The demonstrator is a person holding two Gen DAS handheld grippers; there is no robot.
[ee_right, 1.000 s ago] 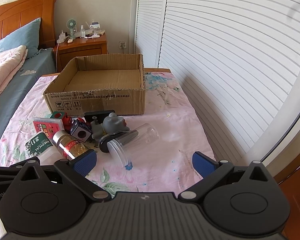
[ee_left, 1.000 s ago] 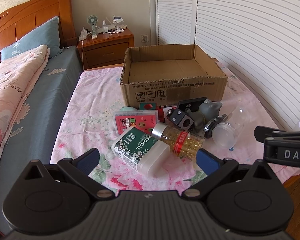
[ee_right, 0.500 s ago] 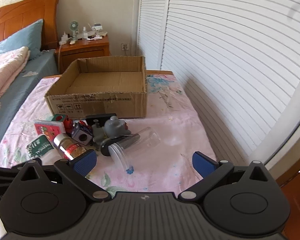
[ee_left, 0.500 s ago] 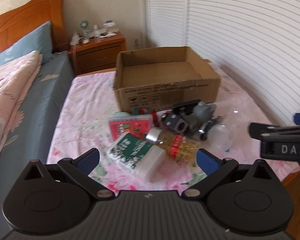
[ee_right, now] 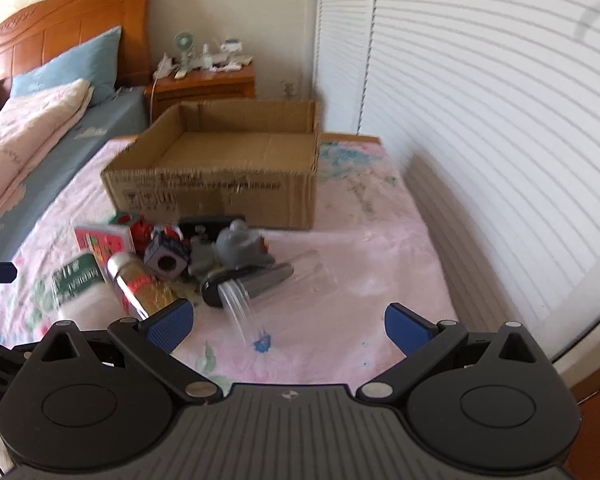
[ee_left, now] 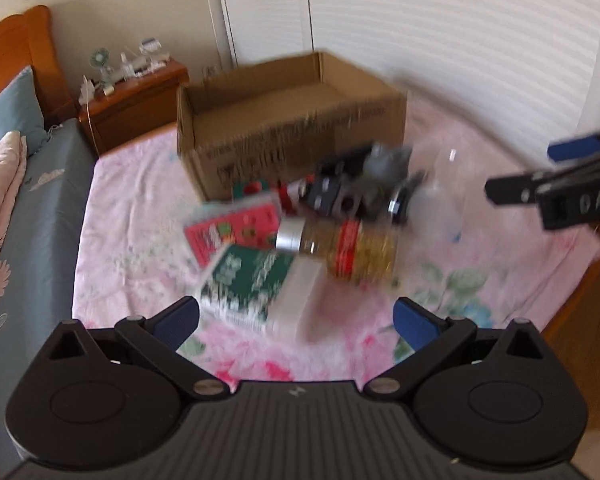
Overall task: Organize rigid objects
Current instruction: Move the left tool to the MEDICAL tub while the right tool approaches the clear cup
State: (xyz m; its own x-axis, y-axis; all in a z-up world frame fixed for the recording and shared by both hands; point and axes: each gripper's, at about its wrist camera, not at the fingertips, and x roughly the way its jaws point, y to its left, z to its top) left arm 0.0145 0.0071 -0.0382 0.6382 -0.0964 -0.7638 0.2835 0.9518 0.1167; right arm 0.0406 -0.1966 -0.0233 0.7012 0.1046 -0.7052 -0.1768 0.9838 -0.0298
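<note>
1. The step in hand looks like the approach before the first pick: the cardboard box [ee_right: 220, 184] is sitting open and showing only a bare floor, while every loose item is lying on the pink flowered cloth [ee_right: 360, 248] in front of it.
2. The left gripper [ee_left: 296, 318] is hanging just short of the pile, its blue pads spread wide and holding nothing; the green-and-white bottle [ee_left: 256, 280] is lying right ahead of it, between the pads.
3. The right gripper [ee_right: 288, 322] is likewise standing wide apart and gripping nothing, aiming at the clear plastic cup [ee_right: 276, 284] lying on its side near the pile's right edge.
4. The next move, as I judge it, is calling for one gripper to come down over its nearest item, close on the body and carry it over the box's front wall; the left view is blurring, so aim needs settling first.
5. Counting what is showing: one box, one green-and-white bottle, one jar of yellow capsules [ee_left: 340, 248] with a silver cap touching that bottle, one pink-red packet [ee_left: 236, 232] behind them, one clear cup, one grey figure [ee_right: 240, 246] and one small cube with a round hole [ee_right: 166, 258].
6. Further dark and red bits are crowding the heap just in front of the box; they are too blurred to count.
</note>
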